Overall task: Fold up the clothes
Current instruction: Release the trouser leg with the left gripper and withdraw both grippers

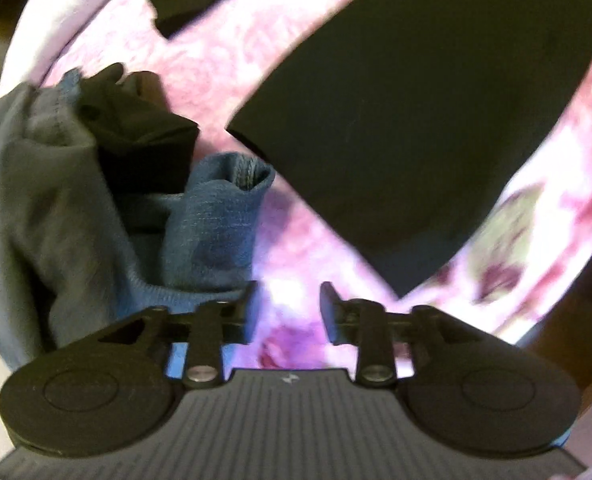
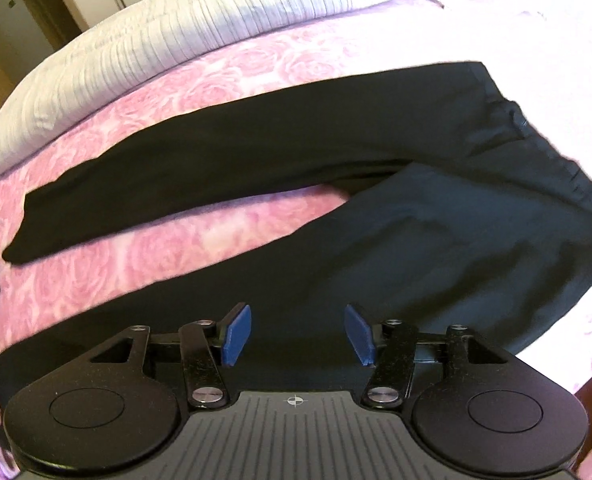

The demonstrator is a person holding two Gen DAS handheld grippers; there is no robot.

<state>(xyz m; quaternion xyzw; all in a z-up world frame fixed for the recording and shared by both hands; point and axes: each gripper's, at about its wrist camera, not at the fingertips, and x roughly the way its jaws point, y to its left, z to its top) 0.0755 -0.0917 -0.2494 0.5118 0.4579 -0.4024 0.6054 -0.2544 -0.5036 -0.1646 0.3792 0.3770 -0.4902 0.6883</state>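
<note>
right gripper (image 2: 297, 334) hovering with fingers parted, empty, over near trouser leg | left gripper (image 1: 288, 312) fingers parted, gripping nothing, over bed (image 1: 296, 240) | black trousers (image 2: 375, 200) lying spread across pink bedspread | clothes pile (image 1: 76, 200) sitting toward bed's left edge

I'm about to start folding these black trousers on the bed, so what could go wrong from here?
The trousers lie with legs splayed apart; folding now may leave them crooked. The pile of clothes sits close beside the left gripper, so its open fingers might snag the blue garment. The right gripper may pinch the floral bedspread too.
</note>
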